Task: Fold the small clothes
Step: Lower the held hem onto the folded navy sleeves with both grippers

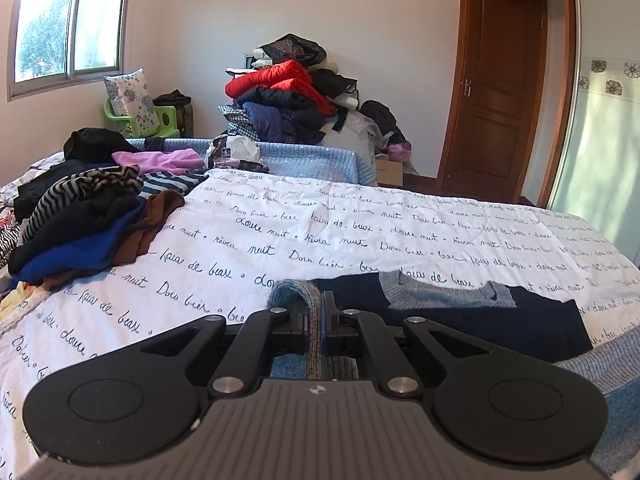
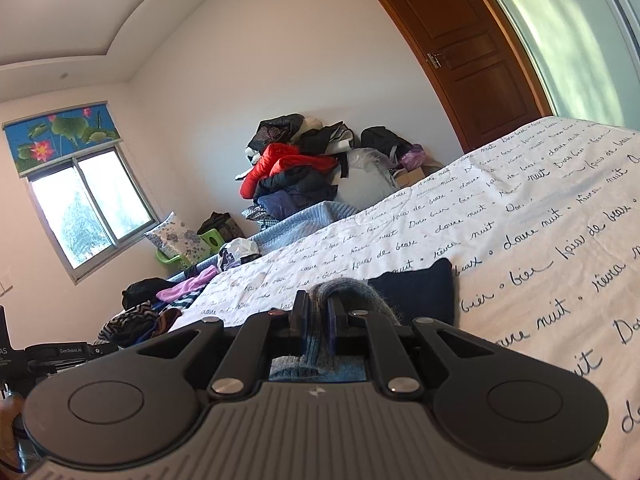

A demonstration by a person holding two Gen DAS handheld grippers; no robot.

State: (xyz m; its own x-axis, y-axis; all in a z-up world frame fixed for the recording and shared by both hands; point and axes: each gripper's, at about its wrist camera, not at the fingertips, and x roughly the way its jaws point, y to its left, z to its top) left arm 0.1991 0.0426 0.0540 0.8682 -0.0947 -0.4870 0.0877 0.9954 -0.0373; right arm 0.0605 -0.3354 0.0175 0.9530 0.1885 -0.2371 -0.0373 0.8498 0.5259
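Two hand-held grippers each grasp a ribbed edge of one garment, so we judge the step in hand to be a fold carried toward the collar.

Left wrist view: the left hand-held gripper (image 1: 316, 320) is clenched on a grey-blue ribbed edge of the sweater (image 1: 460, 320). The navy sweater lies on the bed (image 1: 360, 220), its collar facing away from us. We see the tool pointing slightly downward, low over the quilt.

Right wrist view: the right hand-held gripper (image 2: 318, 320) is clenched on grey ribbing of the same sweater (image 2: 416, 292), and its camera is rolled markedly. Next, we would lay both edges down level, then release.
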